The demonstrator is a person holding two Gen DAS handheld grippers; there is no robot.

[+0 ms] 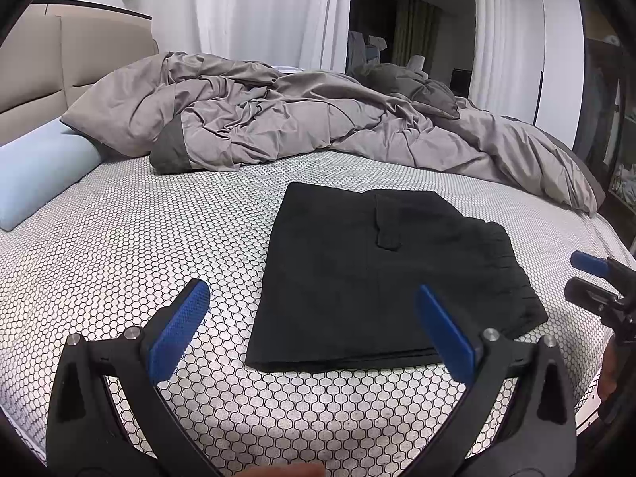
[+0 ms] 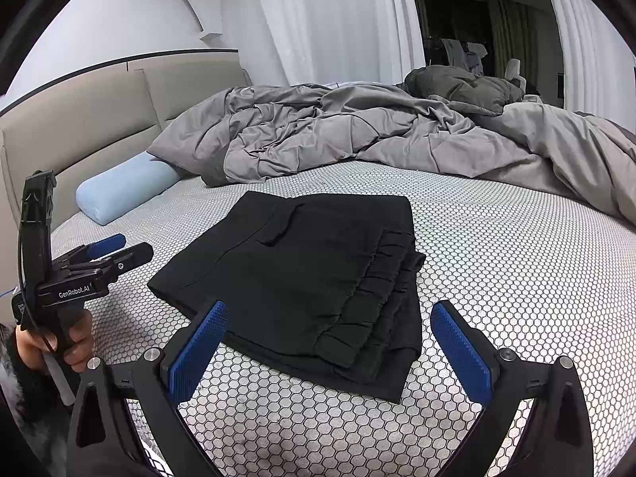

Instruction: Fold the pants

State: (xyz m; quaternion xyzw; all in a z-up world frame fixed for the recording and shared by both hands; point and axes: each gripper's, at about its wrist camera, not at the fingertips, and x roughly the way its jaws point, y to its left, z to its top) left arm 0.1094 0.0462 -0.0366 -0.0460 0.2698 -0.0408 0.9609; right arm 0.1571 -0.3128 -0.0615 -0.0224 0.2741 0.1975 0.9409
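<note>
Two pairs of blue-padded fingers frame the scene, one pair per gripper: the left gripper [image 1: 312, 334] has its fingers spread wide and empty, and the right gripper [image 2: 328, 353] likewise holds its fingers wide apart, pinching nothing. From the right wrist view a hand [image 2: 73, 344] grips the left gripper's handle at the near left edge. One pair of black pants [image 2: 302, 274] lies folded into a thick rectangle on the bed [image 1: 119, 246], whose cover is printed with small hexagons. The gathered waistband layers are stacked along the right side of the bundle. The pants sit just ahead of both grippers: in the left view their near edge runs between the two fingers and passes behind the right finger's pad, and in the right view the near corner reaches between the spread fingers, though neither pair visibly touches the cloth. Farther back lie one pale blue pillow [image 2: 123, 189] at the left, one rumpled grey quilt [image 1: 302, 123] across the bed, a padded headboard [image 2: 99, 119], and white curtains [image 1: 270, 8].
</note>
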